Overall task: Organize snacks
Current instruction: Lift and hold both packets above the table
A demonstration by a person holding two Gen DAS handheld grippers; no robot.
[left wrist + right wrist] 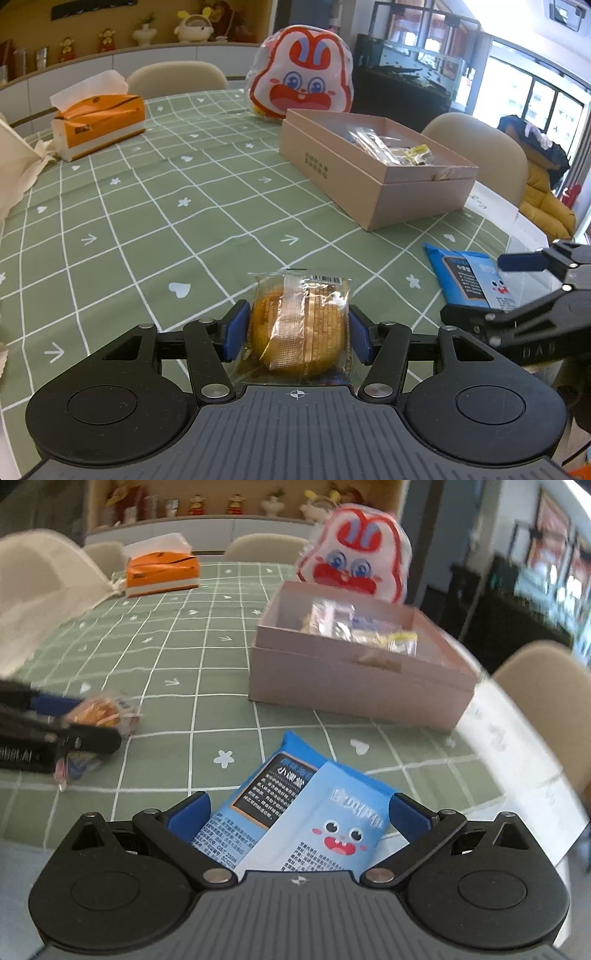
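My left gripper (297, 328) is shut on a clear-wrapped round yellow cake (299, 332), just above the green checked tablecloth (147, 221). It shows blurred at the left of the right wrist view (70, 720) with the cake (99, 710). My right gripper (297, 812) has its blue pads on both sides of a blue snack packet (295, 812); the packet lies on the cloth and I cannot tell whether the pads press it. In the left wrist view this gripper (487, 288) straddles the packet (469, 277). An open pink box (373, 173) (354, 679) holds several wrapped snacks.
A red-and-white rabbit bag (303, 77) (354, 554) stands behind the box. An orange tissue box (99, 122) (162, 572) sits far left. Beige chairs (476, 147) surround the table. The table's edge (517, 746) curves at the right.
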